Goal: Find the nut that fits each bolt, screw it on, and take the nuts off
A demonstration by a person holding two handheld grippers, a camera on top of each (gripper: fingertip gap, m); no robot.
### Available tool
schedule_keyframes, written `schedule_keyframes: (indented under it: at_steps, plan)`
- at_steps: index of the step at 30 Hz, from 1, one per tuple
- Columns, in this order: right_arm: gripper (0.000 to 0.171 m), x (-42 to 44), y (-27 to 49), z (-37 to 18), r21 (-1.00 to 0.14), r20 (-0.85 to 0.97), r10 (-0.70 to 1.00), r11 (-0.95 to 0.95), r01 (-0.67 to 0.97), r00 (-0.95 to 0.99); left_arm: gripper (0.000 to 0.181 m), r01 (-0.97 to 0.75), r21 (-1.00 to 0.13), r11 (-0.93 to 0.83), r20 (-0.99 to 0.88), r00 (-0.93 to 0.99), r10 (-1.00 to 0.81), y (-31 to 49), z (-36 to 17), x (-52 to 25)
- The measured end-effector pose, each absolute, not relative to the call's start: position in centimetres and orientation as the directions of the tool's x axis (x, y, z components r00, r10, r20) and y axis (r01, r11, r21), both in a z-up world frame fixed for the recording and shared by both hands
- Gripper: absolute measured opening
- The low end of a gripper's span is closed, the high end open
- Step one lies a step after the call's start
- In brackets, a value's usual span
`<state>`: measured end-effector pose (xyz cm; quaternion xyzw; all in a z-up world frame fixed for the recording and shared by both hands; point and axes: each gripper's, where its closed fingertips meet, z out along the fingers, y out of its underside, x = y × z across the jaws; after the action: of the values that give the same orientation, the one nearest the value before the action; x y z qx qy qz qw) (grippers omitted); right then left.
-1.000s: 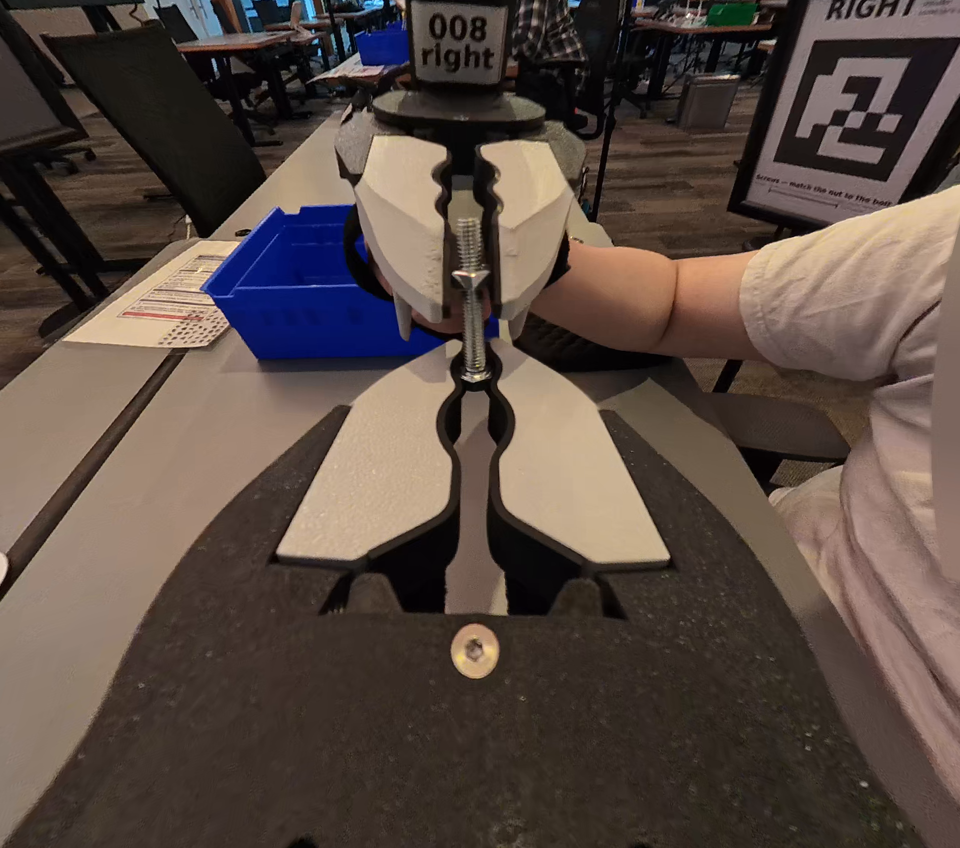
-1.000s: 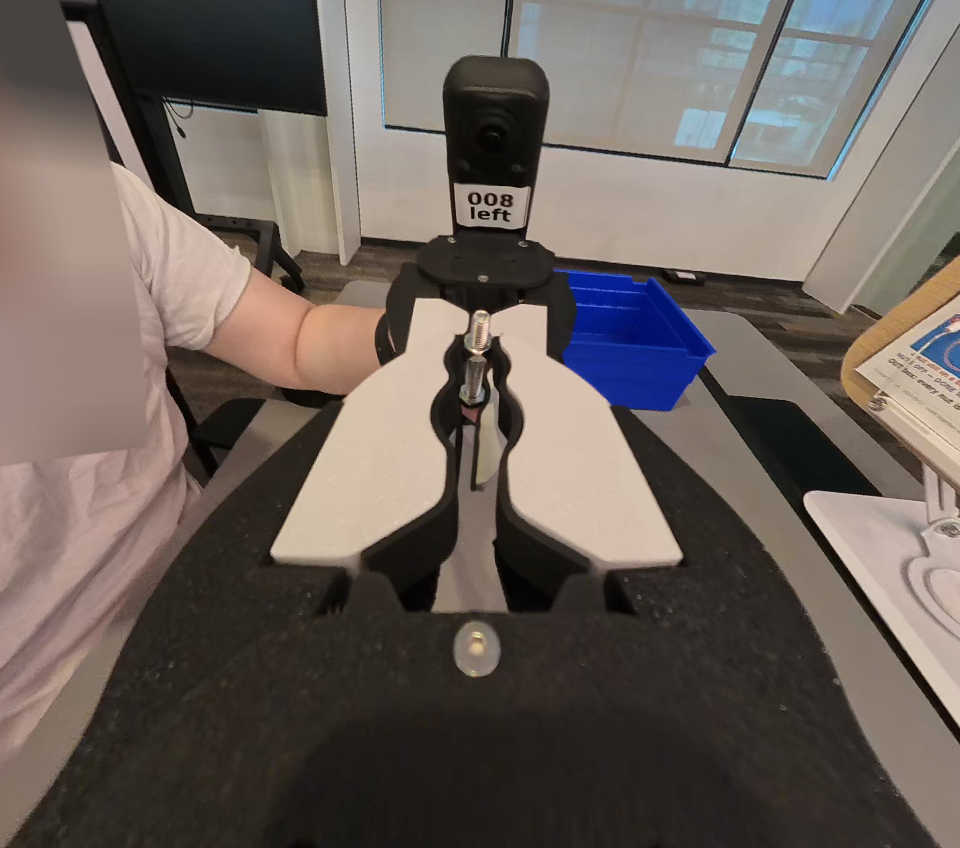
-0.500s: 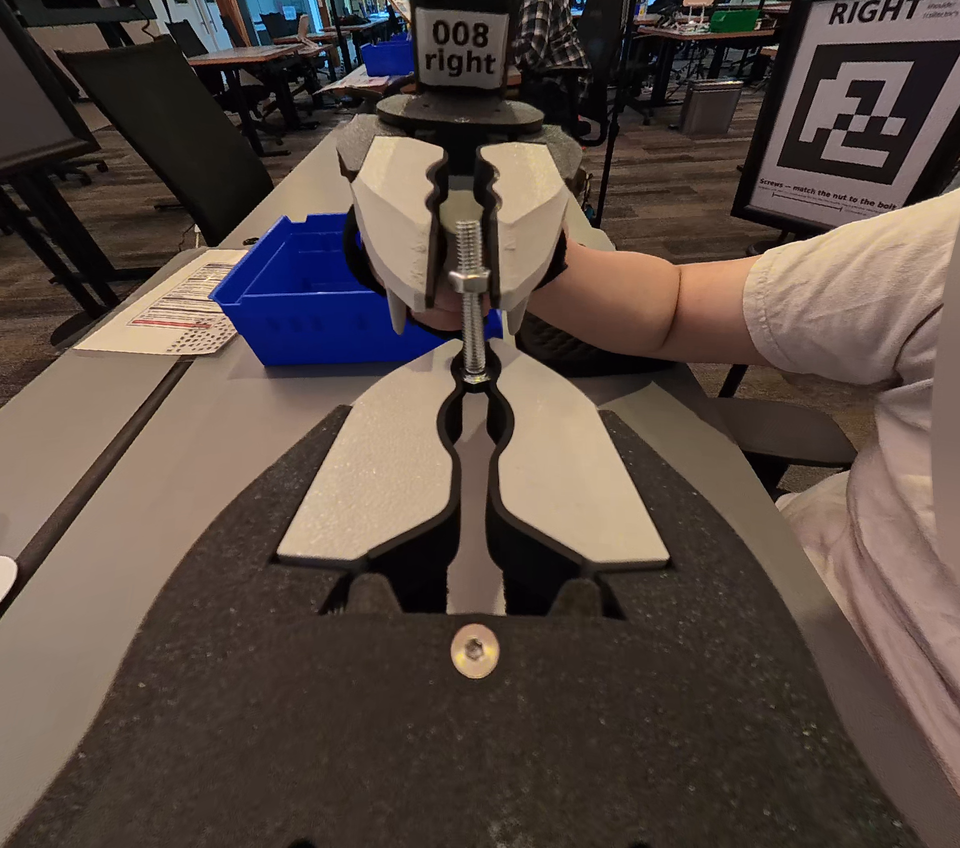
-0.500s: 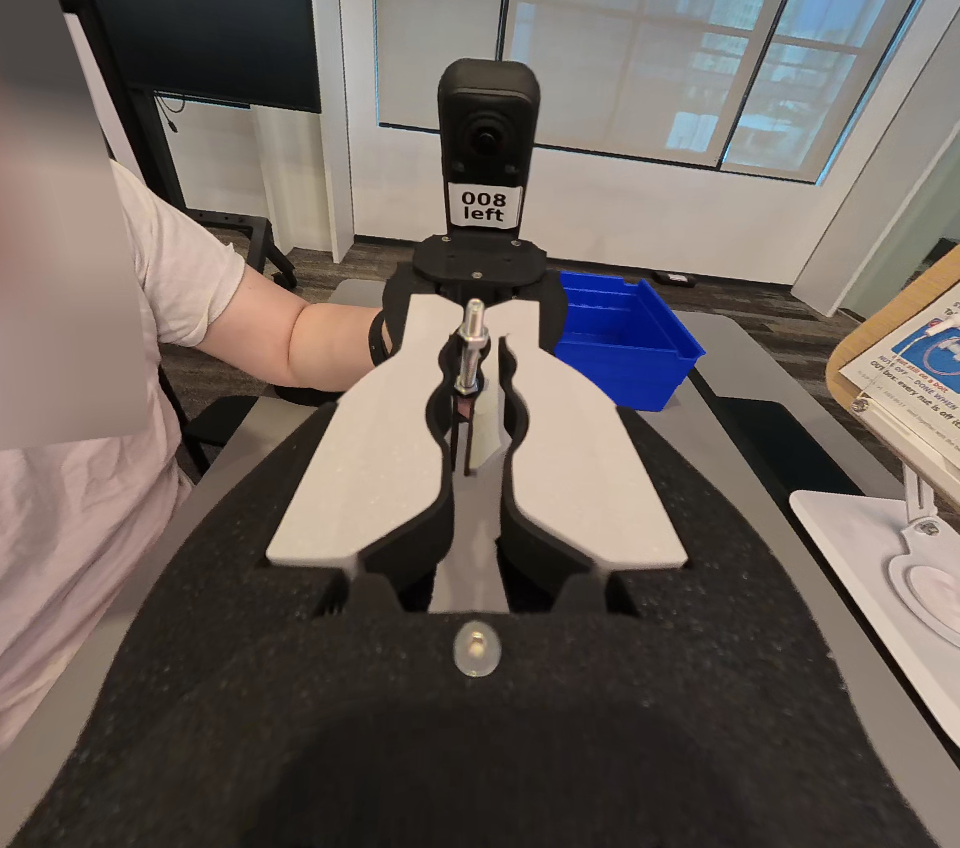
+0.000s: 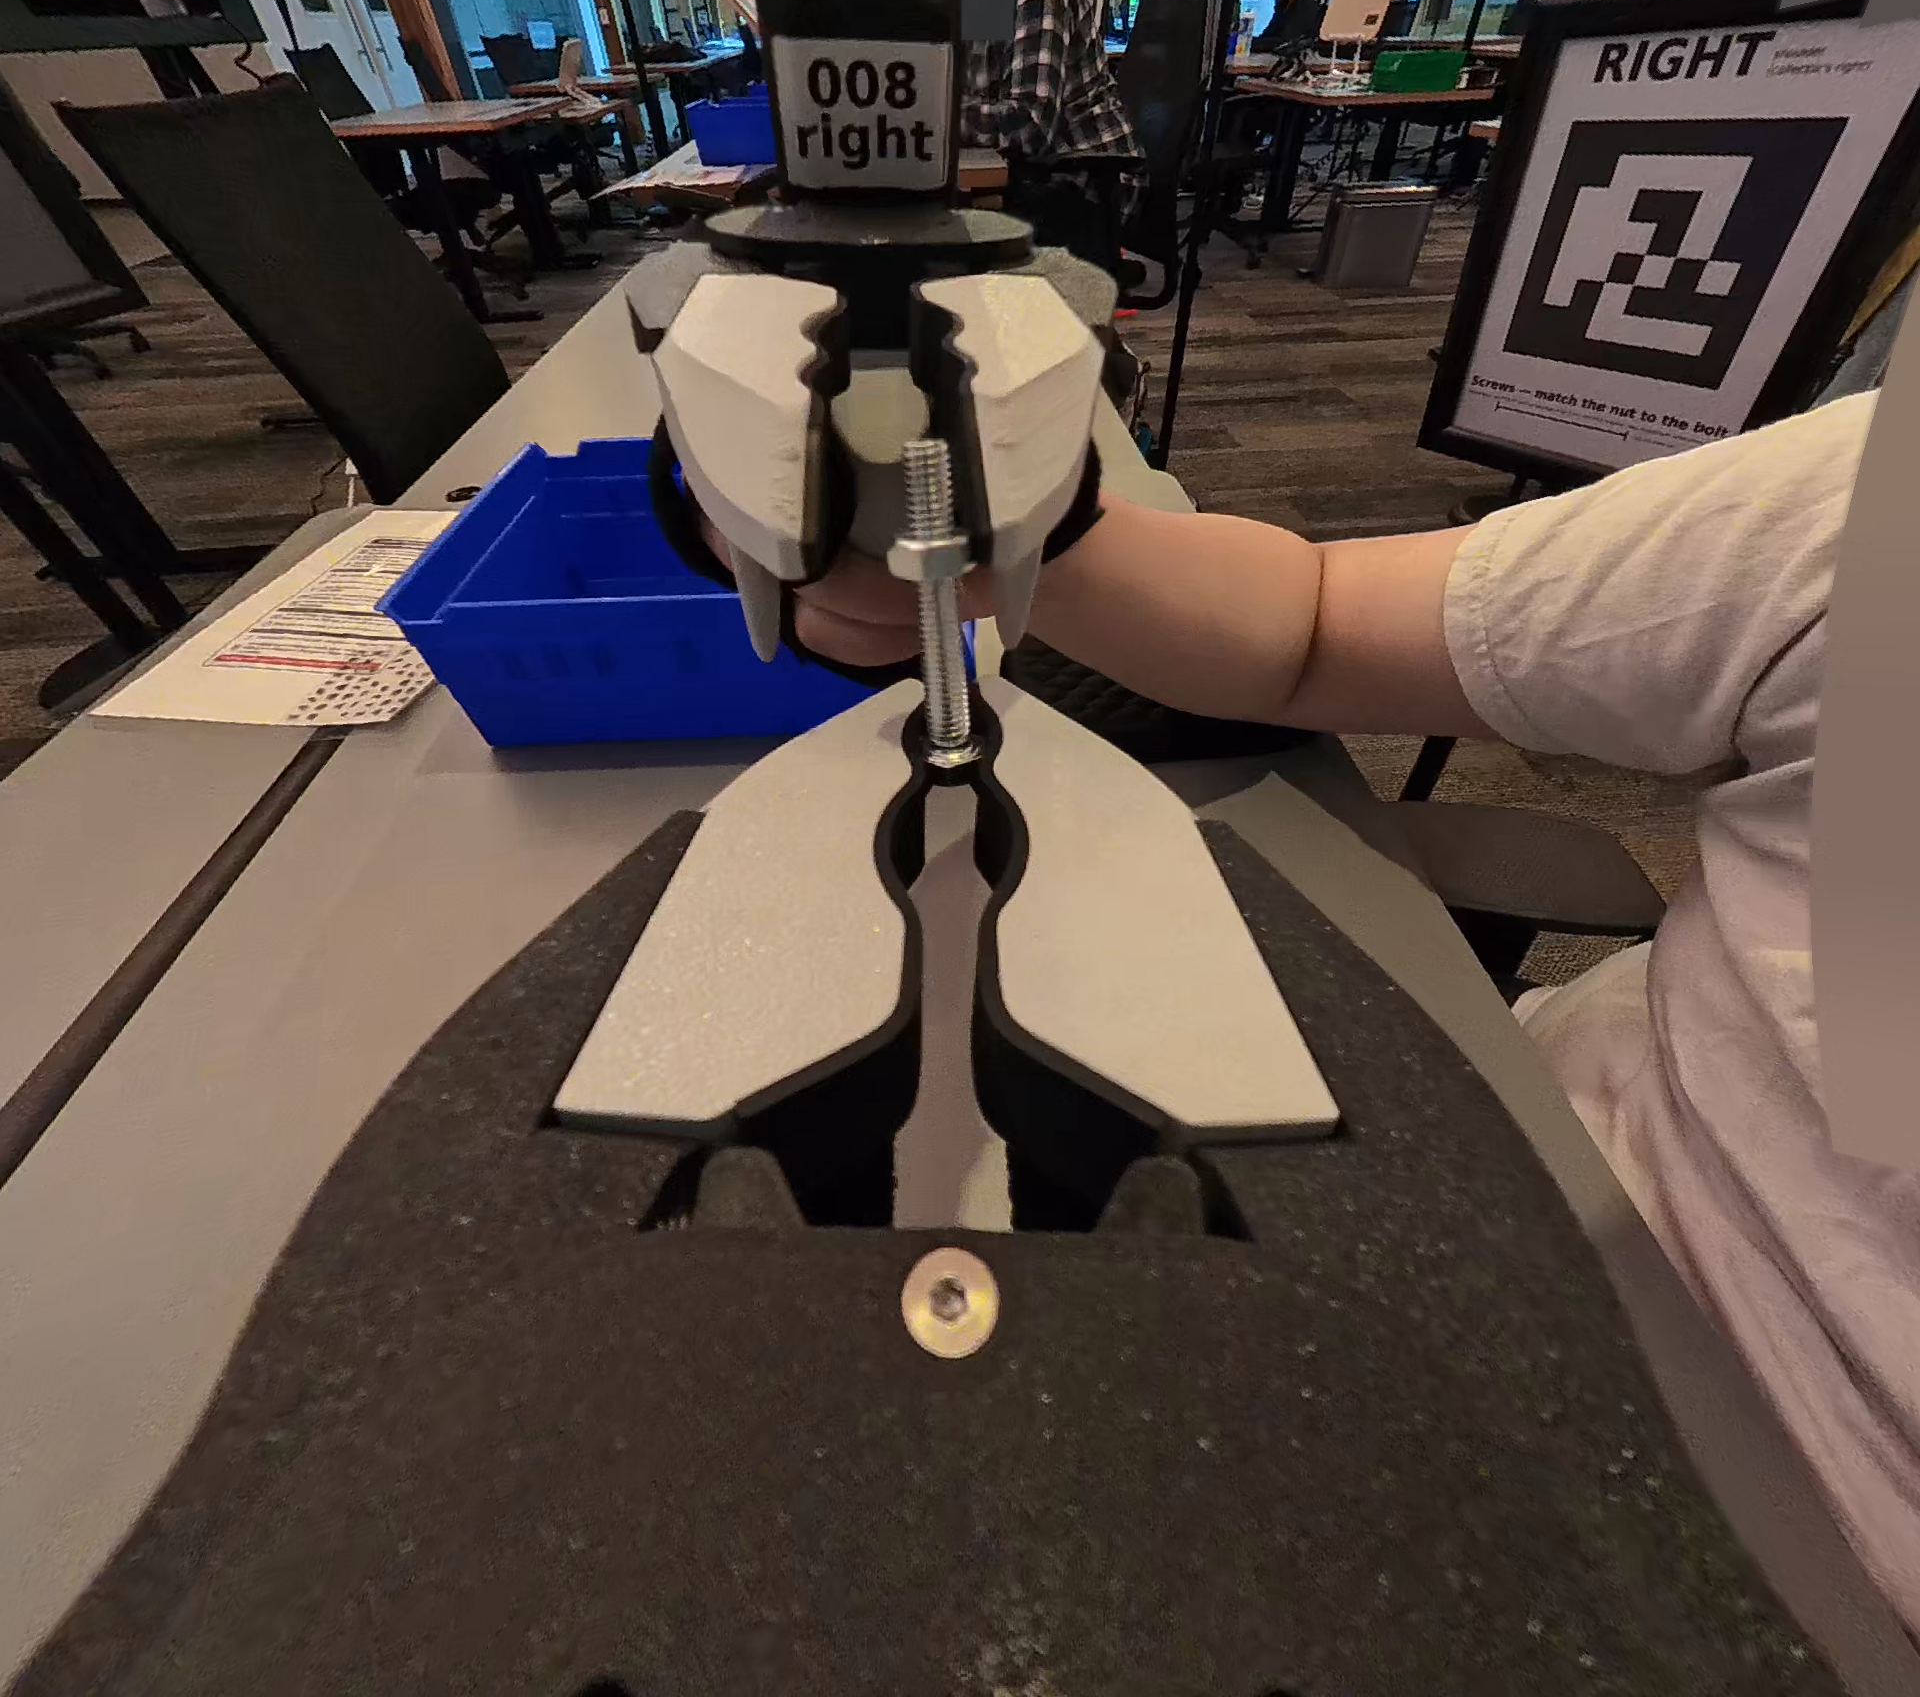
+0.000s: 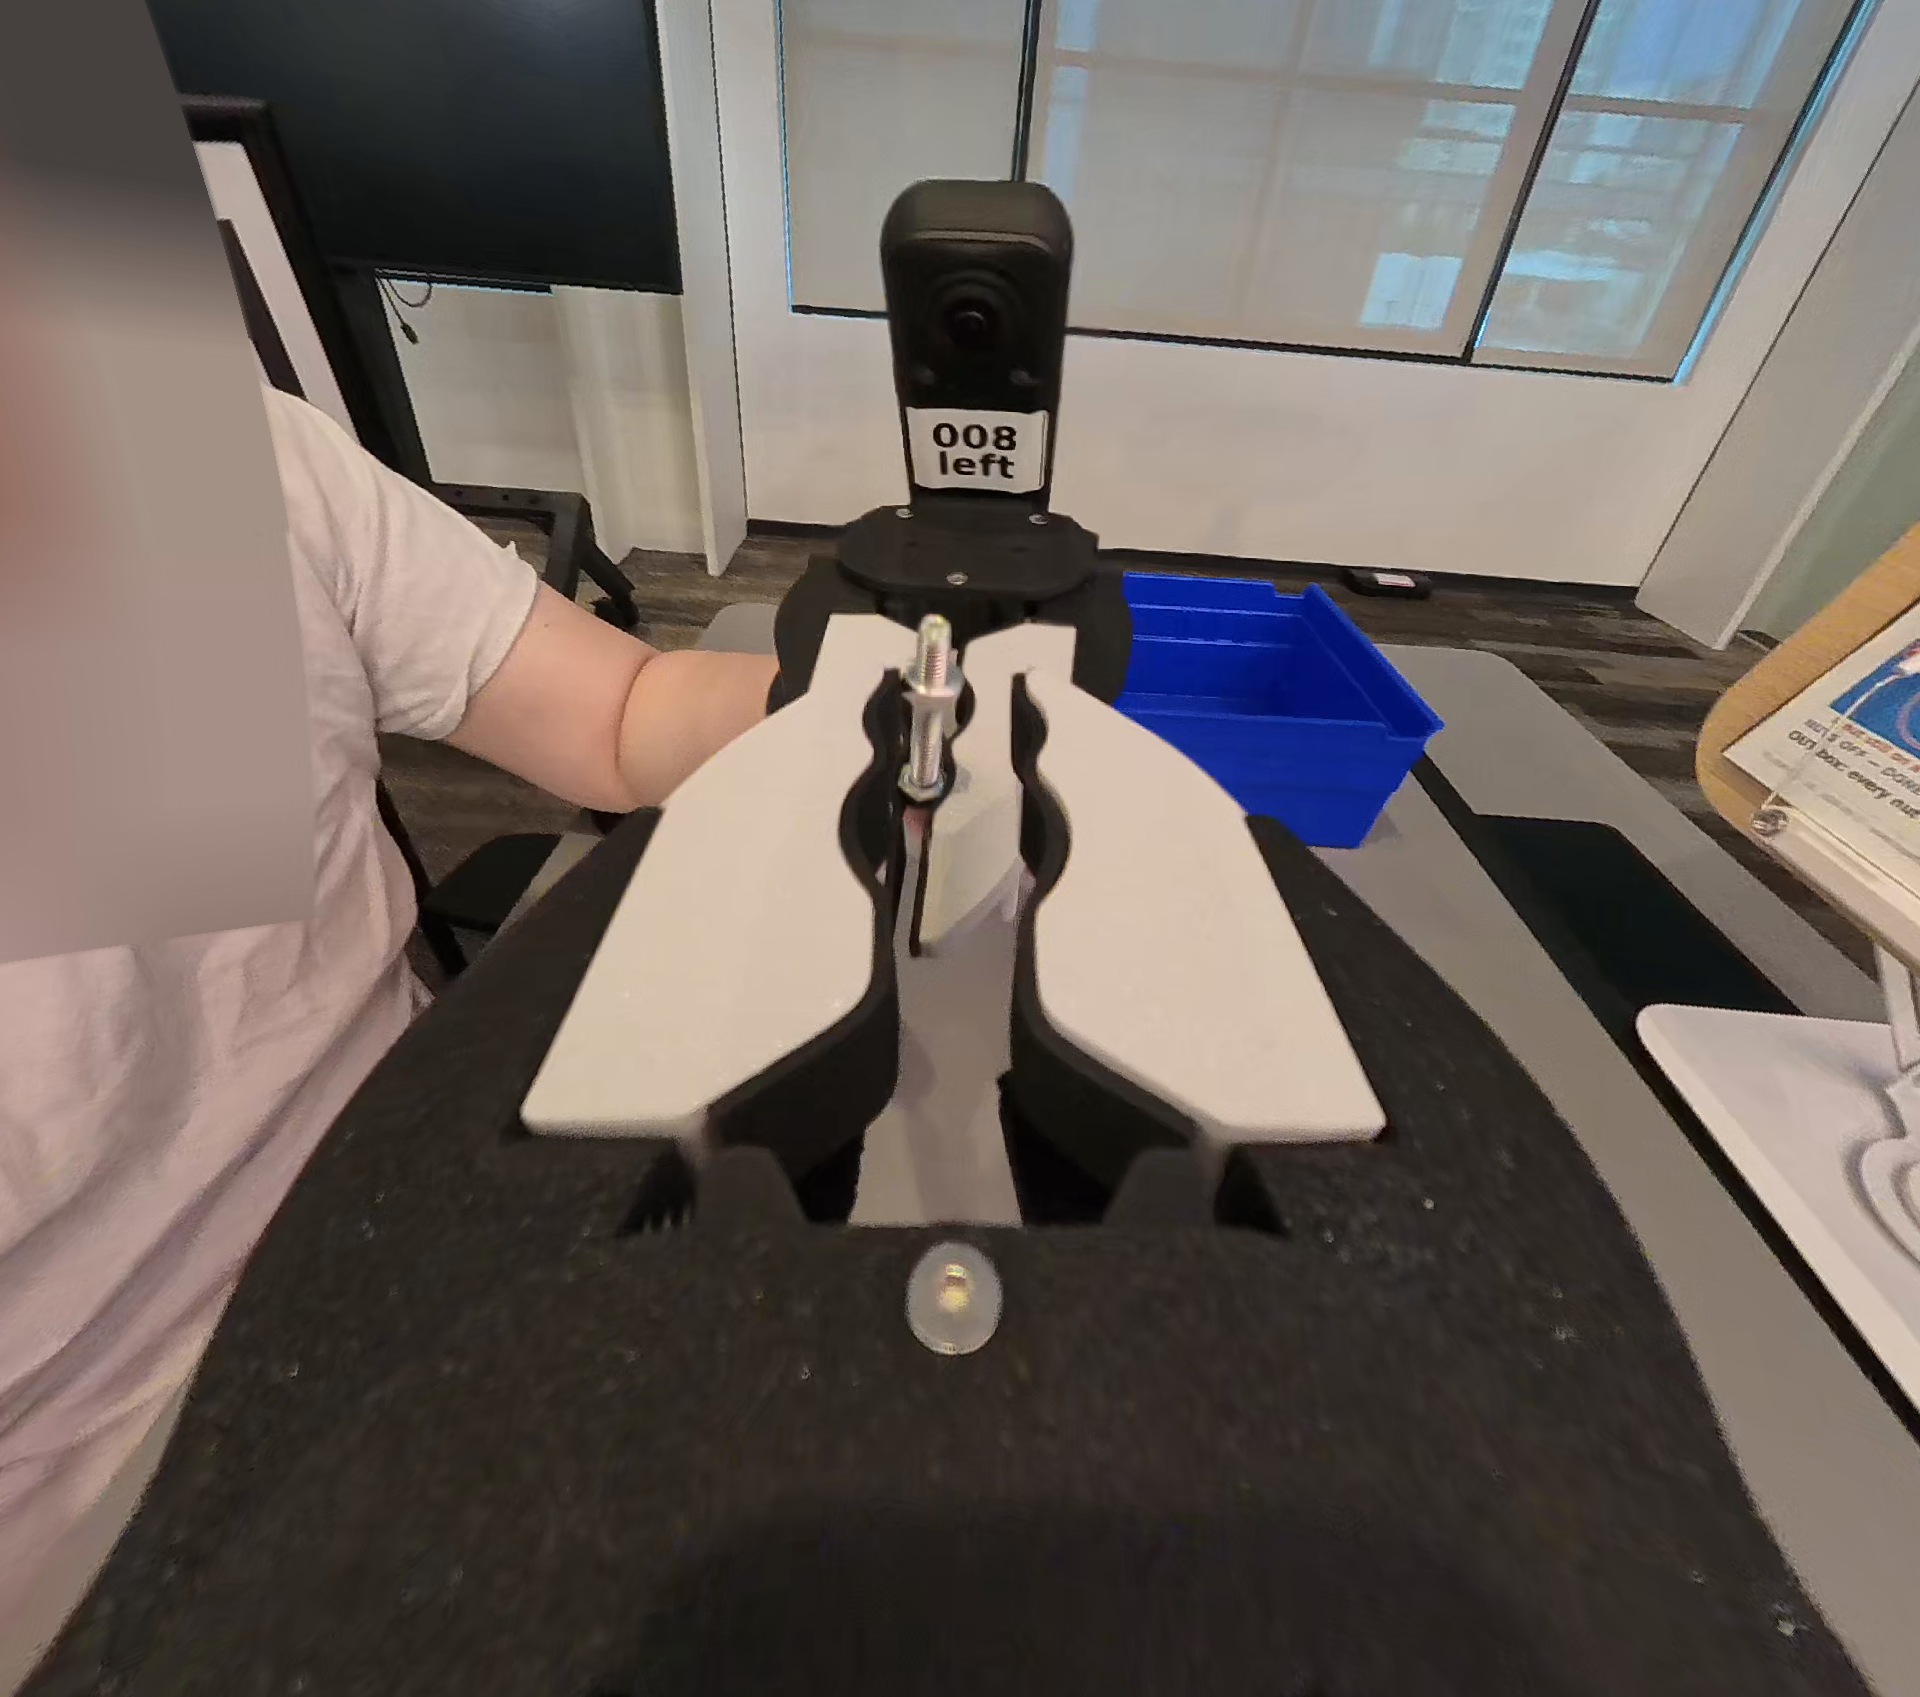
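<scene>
A silver bolt (image 5: 940, 660) points from my left gripper (image 5: 951, 712) towards my right gripper (image 5: 888, 567). My left gripper is shut on the bolt's head end. A silver nut (image 5: 930, 551) sits partway up the thread. The two grippers face each other above the grey table (image 5: 312, 868). My right gripper (image 6: 956, 660) is open, with its fingers on either side of the bolt (image 6: 925, 738). The nut (image 6: 935, 700) lies close to one finger and is not clamped. The left gripper also shows in the right wrist view (image 6: 925, 800), holding the bolt from below.
A blue bin (image 5: 582, 629) stands on the table behind the grippers and shows in the right wrist view (image 6: 1278, 712). A printed sheet (image 5: 301, 629) lies beside it. A framed marker sign (image 5: 1662, 245) stands far right. The person's arm (image 5: 1195, 619) reaches in. A white stand (image 6: 1766, 1128) sits on the right. Across from one pair of fingers to the other is roughly 5 cm.
My right gripper's jaws have opened off the nut and shifted sideways around the bolt. My left gripper still holds the bolt in about the same place.
</scene>
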<state>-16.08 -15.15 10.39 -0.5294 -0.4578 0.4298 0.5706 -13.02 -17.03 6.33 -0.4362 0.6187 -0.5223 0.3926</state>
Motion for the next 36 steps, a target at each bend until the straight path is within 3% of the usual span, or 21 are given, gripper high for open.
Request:
schedule_keyframes:
  at_steps: [21,27,31,36]
  plan:
    - [0.021,-16.1,-15.7,11.0,-0.997,-0.013,0.991,-0.002,-0.083,0.135,0.003,-0.120,-0.990,0.070,-0.027,-0.325,-0.945,-17.2,6.7,-13.3]
    - [0.025,-16.3,-15.3,10.8,-0.998,0.020,0.983,0.031,-0.061,0.185,0.003,-0.123,-0.989,0.076,-0.032,-0.330,-0.944,-17.6,6.6,-13.2]
    - [0.020,-14.6,-13.7,11.0,-0.994,-0.034,0.968,-0.008,-0.106,0.247,0.003,-0.113,-0.991,0.073,-0.033,-0.326,-0.945,-17.4,6.9,-13.4]
    - [0.025,-16.0,-15.6,11.4,-0.995,-0.008,0.988,0.008,-0.103,0.156,0.003,-0.118,-0.991,0.068,-0.026,-0.327,-0.945,-17.3,6.8,-13.3]
